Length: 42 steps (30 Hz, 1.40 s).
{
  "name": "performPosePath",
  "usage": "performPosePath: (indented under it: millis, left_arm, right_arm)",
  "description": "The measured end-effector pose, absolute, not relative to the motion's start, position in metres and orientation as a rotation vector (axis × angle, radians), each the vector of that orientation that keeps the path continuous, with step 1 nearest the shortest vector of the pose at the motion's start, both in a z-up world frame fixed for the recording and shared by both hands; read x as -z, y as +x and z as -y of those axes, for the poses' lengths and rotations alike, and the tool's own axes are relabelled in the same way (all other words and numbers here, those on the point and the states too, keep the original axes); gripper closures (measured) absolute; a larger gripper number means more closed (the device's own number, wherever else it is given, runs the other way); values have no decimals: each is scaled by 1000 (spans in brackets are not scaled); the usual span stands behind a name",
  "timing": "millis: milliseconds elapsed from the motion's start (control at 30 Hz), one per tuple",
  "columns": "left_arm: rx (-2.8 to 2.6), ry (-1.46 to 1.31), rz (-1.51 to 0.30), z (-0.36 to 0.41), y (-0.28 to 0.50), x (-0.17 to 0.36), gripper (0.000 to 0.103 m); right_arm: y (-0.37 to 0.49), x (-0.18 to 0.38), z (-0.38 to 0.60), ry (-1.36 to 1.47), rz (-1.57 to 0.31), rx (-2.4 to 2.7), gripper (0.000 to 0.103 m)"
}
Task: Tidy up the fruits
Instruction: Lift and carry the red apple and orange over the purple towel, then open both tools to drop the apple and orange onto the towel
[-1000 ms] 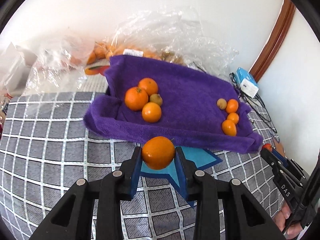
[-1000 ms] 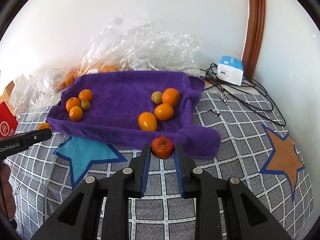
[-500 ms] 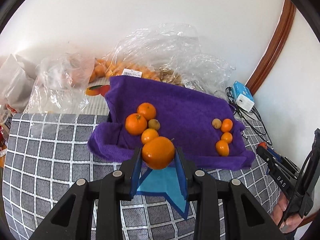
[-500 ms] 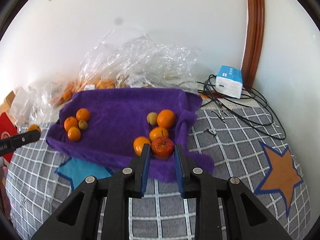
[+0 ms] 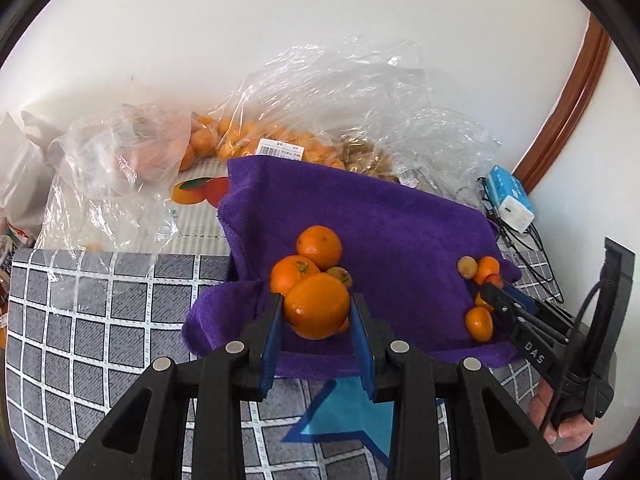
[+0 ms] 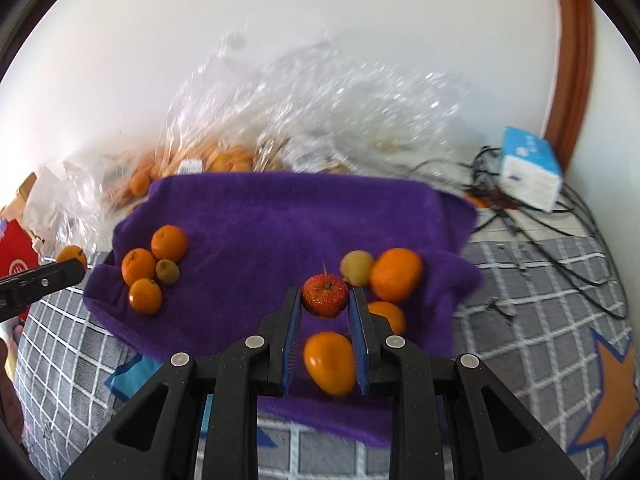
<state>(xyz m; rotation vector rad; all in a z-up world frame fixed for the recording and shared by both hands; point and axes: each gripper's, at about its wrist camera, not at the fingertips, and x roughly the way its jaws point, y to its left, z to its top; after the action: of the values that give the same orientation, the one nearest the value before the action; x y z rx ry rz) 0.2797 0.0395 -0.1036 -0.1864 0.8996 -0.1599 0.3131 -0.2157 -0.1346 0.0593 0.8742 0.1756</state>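
Overhead, left tongs (image 5: pixel 317 312) clamped on one orange (image 5: pixel 316 306), right tongs (image 6: pixel 325 300) on one red fruit (image 6: pixel 325 295).

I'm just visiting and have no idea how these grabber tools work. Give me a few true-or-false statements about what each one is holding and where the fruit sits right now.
1. The left gripper holds an orange. True.
2. The right gripper is empty. False: it is shut on a small red fruit with a thin stem.
3. The loose fruits lie in two clusters on a purple towel. True.
4. The towel lies on a bare wooden table. False: a grey checked cloth shows beneath it.
5. Clear plastic bags sit behind the towel. True.
6. The blue and white box sits on the towel. False: it sits off it, beside cables.
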Motion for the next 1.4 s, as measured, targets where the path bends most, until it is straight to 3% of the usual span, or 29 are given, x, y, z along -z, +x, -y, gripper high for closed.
performPosePath:
  millis: [400, 633, 1400]
  left_arm:
    - [204, -187, -945, -25, 305, 121, 72]
    - [242, -155, -963, 1, 313, 125, 72]
    - [195, -16, -1015, 41, 322, 148, 72]
  right_arm:
    - [339, 162, 207, 22, -946, -179, 78]
    - [319, 139, 218, -5, -878, -165, 52]
    - [295, 142, 248, 19, -911, -72, 51]
